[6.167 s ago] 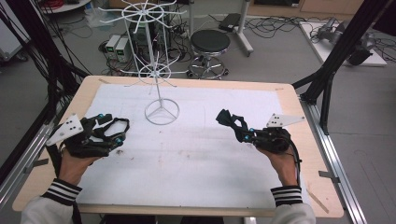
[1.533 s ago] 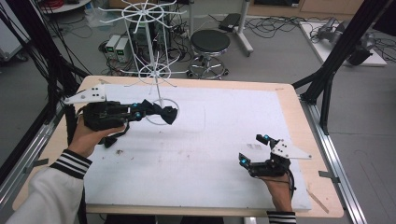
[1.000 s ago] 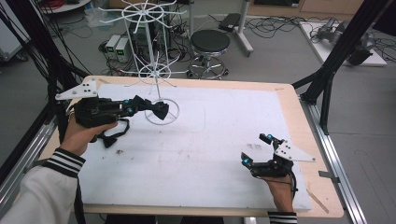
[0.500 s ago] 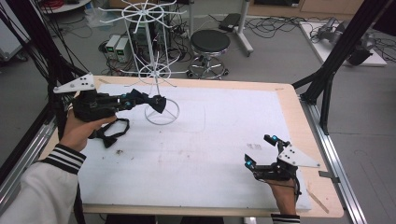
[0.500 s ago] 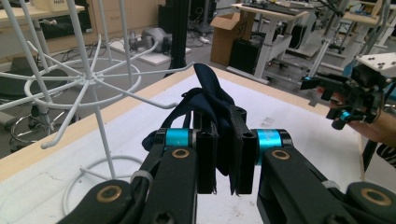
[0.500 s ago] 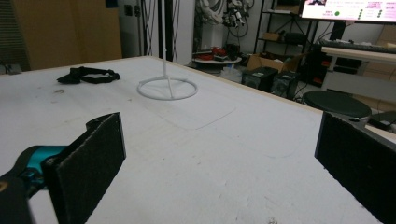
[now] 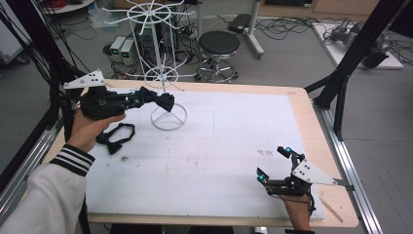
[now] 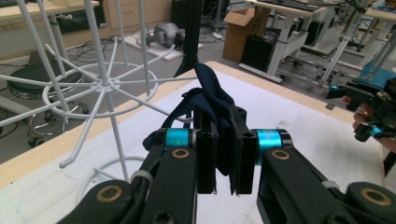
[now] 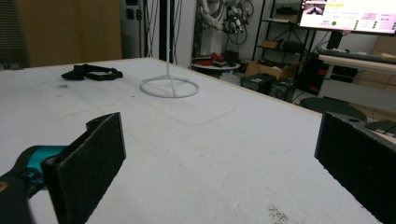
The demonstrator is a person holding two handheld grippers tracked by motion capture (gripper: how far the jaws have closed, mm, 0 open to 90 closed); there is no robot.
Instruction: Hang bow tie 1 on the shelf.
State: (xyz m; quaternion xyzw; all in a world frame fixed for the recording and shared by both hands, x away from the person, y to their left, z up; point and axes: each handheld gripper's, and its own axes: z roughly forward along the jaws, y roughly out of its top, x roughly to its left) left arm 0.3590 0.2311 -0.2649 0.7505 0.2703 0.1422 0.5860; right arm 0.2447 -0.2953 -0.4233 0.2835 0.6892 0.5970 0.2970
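The left gripper (image 7: pixel 146 100), jaws closed on a dark bow tie (image 7: pixel 163 101), holds it beside the white wire rack (image 7: pixel 163 78) at 11 o'clock, not yet hung, while a second bow tie (image 7: pixel 116 137) waits on the table (image 7: pixel 219 146) and the right gripper (image 7: pixel 275 163) rests wide open at 5 o'clock.

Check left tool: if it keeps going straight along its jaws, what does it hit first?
Probably the white wire rack. The left tool, shut on a dark bow tie, points at the rack's pole and lower spokes. Depth is unclear, so the bow tie may touch first.
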